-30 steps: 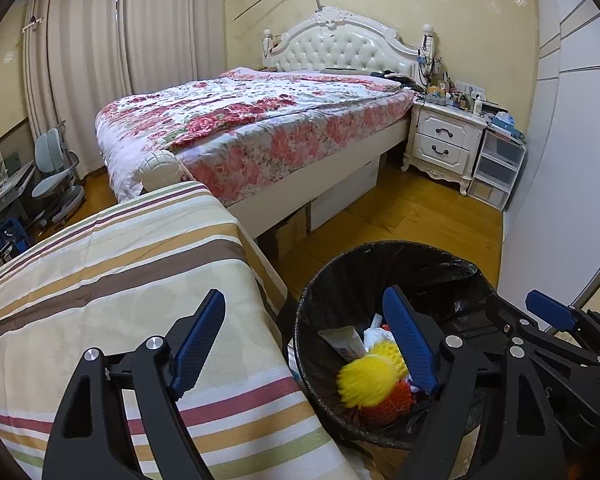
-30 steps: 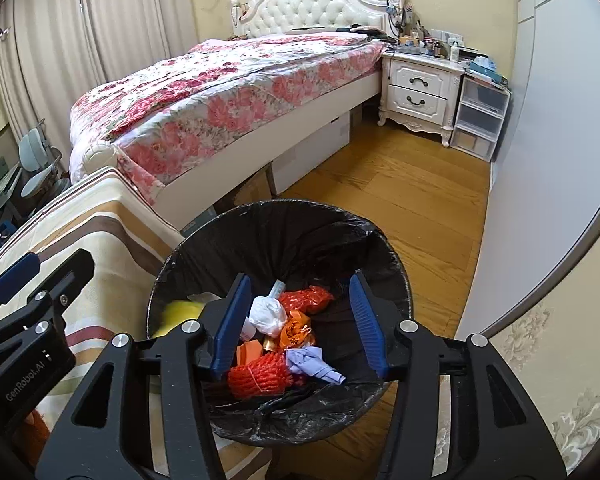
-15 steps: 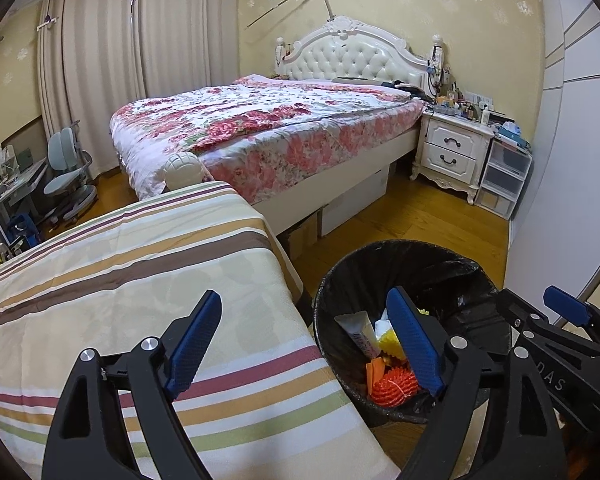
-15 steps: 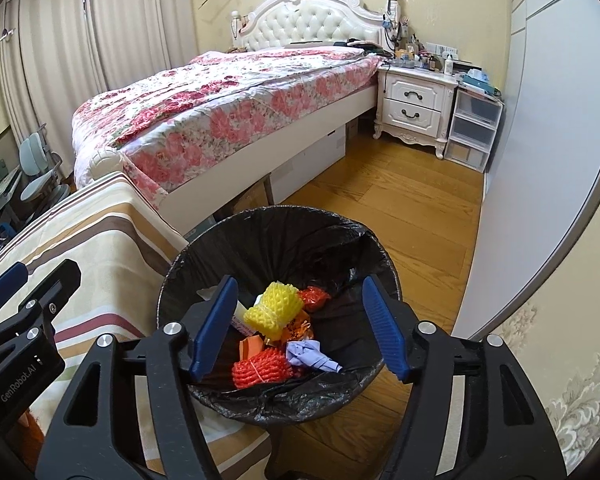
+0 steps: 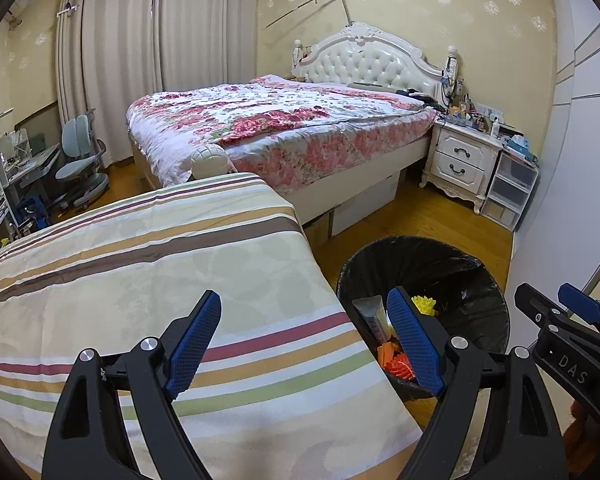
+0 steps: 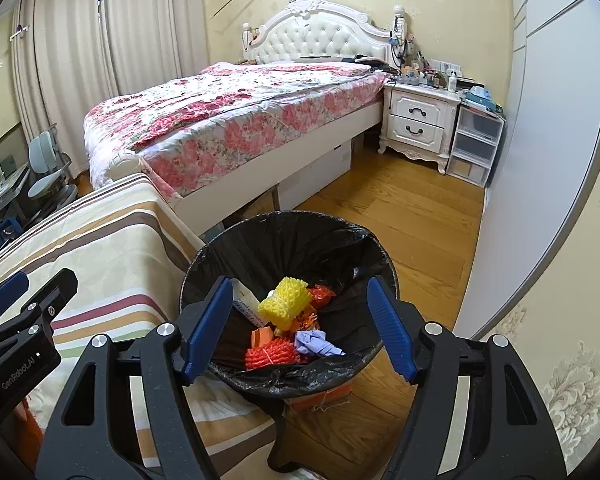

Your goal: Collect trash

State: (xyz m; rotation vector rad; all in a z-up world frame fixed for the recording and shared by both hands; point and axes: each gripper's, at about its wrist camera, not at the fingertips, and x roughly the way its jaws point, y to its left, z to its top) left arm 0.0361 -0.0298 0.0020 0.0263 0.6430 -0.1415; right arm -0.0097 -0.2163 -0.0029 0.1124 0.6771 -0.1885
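Note:
A black-lined trash bin (image 6: 300, 236) stands on the wood floor beside the striped bed; it also shows in the left wrist view (image 5: 420, 256). Inside lie a yellow foam net (image 6: 285, 304), a red foam net (image 6: 271, 354), a purple wad (image 6: 316, 342), an orange scrap and a white tube (image 5: 374, 318). My right gripper (image 6: 296, 328) is open and empty above the bin's near rim. My left gripper (image 5: 304, 338) is open and empty over the striped bedspread (image 5: 140, 280), left of the bin.
A large floral bed (image 5: 284, 128) stands behind. A white nightstand (image 6: 418, 122) and plastic drawers (image 6: 476, 144) are at the back right. A white wardrobe wall (image 6: 540, 160) runs along the right. A desk chair (image 5: 78, 160) is far left.
The yellow foam net dropped into the bin and settled on the trash. Both grippers rose and drew back from the bin, and the right gripper's jaws opened wider.

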